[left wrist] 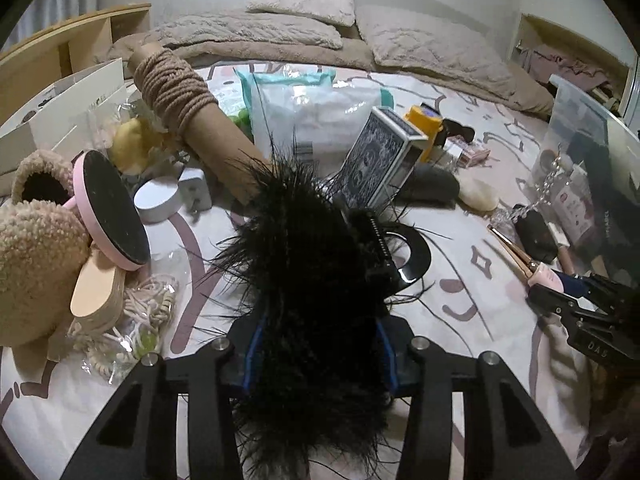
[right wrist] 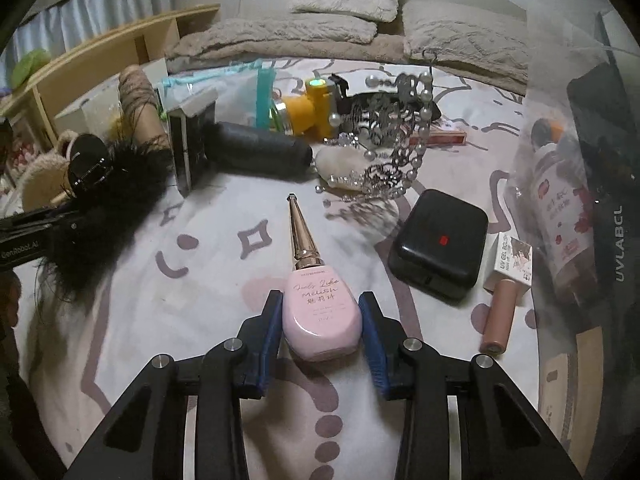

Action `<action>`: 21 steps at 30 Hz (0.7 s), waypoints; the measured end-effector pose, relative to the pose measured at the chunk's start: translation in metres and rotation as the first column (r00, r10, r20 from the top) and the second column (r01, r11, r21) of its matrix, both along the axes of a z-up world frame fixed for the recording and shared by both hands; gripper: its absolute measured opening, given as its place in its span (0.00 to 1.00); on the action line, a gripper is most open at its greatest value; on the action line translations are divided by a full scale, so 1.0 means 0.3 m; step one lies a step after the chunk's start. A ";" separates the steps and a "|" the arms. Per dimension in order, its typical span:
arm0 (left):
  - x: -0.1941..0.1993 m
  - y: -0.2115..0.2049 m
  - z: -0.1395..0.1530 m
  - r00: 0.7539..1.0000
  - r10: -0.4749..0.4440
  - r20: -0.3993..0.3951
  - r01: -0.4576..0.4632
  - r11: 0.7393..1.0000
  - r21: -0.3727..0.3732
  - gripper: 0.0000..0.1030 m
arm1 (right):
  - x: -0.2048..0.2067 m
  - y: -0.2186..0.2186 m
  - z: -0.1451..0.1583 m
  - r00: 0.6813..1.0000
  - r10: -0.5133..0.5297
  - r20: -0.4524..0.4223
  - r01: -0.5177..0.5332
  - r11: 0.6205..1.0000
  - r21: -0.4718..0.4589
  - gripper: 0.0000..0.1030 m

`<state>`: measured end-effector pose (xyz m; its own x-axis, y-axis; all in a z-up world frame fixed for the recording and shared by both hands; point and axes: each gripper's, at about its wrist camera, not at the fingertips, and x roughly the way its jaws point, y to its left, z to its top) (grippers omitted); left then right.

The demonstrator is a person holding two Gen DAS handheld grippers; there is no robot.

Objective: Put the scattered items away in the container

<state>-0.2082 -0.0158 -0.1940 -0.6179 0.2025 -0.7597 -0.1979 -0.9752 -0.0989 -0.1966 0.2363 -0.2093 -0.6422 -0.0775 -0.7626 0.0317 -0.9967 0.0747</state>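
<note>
My left gripper [left wrist: 318, 344] is shut on a black feather hair clip [left wrist: 316, 280], which fills the gap between its fingers and hides the fingertips; it also shows in the right wrist view [right wrist: 108, 200]. My right gripper [right wrist: 320, 320] is closed around a pink nail polish bottle [right wrist: 320, 312] with a long rose-gold cap [right wrist: 302, 232], lying on the bed sheet; the bottle also shows in the left wrist view [left wrist: 548, 278]. The clear plastic container [right wrist: 580, 184] stands at the right, with a bottle and boxes inside.
Scattered on the sheet are a black case [right wrist: 438, 242], a pearl tiara [right wrist: 392, 136], a pink tube [right wrist: 498, 312], a card box [left wrist: 380, 156], a rope-wound cardboard tube [left wrist: 188, 108], a pink mirror [left wrist: 112, 216] and fuzzy slippers [left wrist: 36, 264]. Pillows lie behind.
</note>
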 end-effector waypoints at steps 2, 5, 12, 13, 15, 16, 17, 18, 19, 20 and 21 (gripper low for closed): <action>0.002 0.003 0.004 1.000 0.000 -0.003 0.000 1.000 0.000 0.44 | -0.001 -0.002 0.006 1.000 0.003 -0.005 -0.003 1.000 -0.017 0.38; 0.003 0.009 0.008 1.000 -0.004 -0.005 0.004 1.000 0.002 0.44 | 0.003 -0.012 0.013 1.000 0.009 -0.013 -0.009 1.000 -0.023 0.38; 0.031 0.010 0.052 0.999 -0.010 -0.035 0.011 1.000 0.020 0.43 | 0.019 -0.043 0.072 0.998 0.034 -0.050 -0.038 0.997 -0.073 0.38; 0.037 0.012 0.058 0.999 -0.014 -0.038 0.015 1.000 0.025 0.43 | 0.022 -0.050 0.082 0.998 0.039 -0.058 -0.042 0.997 -0.068 0.38; 0.045 0.017 0.066 0.999 -0.018 -0.042 0.019 0.999 0.029 0.43 | 0.030 -0.064 0.100 0.996 0.046 -0.072 -0.051 0.997 -0.064 0.38; 0.051 0.021 0.070 0.999 -0.021 -0.044 0.022 0.999 0.030 0.43 | 0.034 -0.068 0.108 0.996 0.049 -0.076 -0.054 0.996 -0.068 0.38; 0.057 0.023 0.075 0.999 -0.024 -0.046 0.026 0.999 0.033 0.43 | 0.040 -0.070 0.116 0.995 0.051 -0.083 -0.057 0.996 -0.073 0.38; 0.062 0.025 0.080 0.998 -0.027 -0.049 0.029 0.999 0.037 0.43 | 0.047 -0.072 0.124 0.995 0.050 -0.090 -0.057 0.995 -0.079 0.38; 0.069 0.028 0.086 0.998 -0.030 -0.052 0.032 0.999 0.043 0.43 | 0.056 -0.074 0.131 0.994 0.049 -0.095 -0.057 0.995 -0.086 0.38; 0.078 0.030 0.095 0.998 -0.031 -0.056 0.034 0.998 0.051 0.43 | 0.065 -0.076 0.137 0.994 0.049 -0.100 -0.058 0.994 -0.094 0.38; 0.086 0.032 0.103 0.998 -0.032 -0.061 0.035 0.998 0.059 0.43 | 0.075 -0.079 0.143 0.993 0.049 -0.106 -0.059 0.993 -0.100 0.38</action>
